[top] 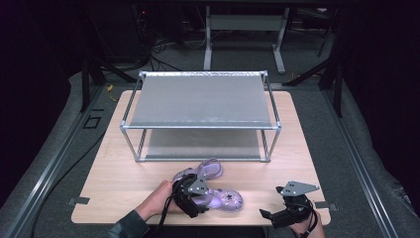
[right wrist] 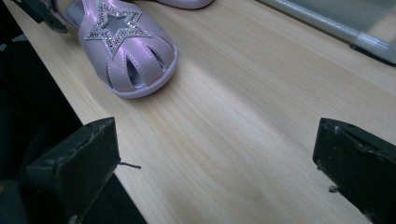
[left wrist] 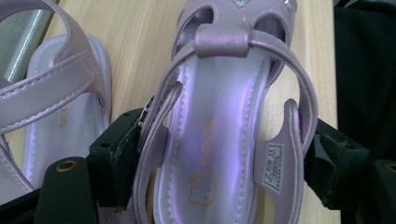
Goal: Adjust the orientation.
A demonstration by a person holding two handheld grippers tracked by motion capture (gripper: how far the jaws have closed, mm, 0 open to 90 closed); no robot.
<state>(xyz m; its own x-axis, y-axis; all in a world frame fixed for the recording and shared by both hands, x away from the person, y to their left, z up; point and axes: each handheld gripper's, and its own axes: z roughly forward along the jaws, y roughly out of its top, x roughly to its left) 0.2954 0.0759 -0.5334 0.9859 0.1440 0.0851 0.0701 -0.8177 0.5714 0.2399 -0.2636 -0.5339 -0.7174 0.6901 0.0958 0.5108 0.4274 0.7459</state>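
Closing in: your left claw (top: 194, 197) straddles the heel end of the near sandal (top: 220, 199), one jaw on each side of the ankle strap.
Left claw state: about half shut, jaws bracketing the sandal's sides; the left gripper view shows the near sandal (left wrist: 219, 140) squarely between them, and the left jaw looks to be touching the strap, but you cannot tell yet whether both pads are truly pressing.
Right claw state: your right claw (right wrist: 219, 168) stands wide open over bare tabletop (right wrist: 243, 121), holding nothing, parked near the front right corner.
Where the sandals are: both lie on the tabletop in front of the metal shoe rack (top: 200, 115), the far sandal (top: 208, 171) just beside the near one, nearly touching.
Weight: judge it light, a small child's shoe.
Stiffness: the sole should hold its shape; the straps are soft and will fold if you pinch them alone.
Surface: glossy pearly upper, likely a bit slick against the pads.
Fragile spot: the glittery star on the toe (right wrist: 114, 28); keep jaws off it.
Best hold: across the heel cup and sole edge, where you are now, not the thin loop strap.
Risk: a strap-only grip may let the toe droop and swing.
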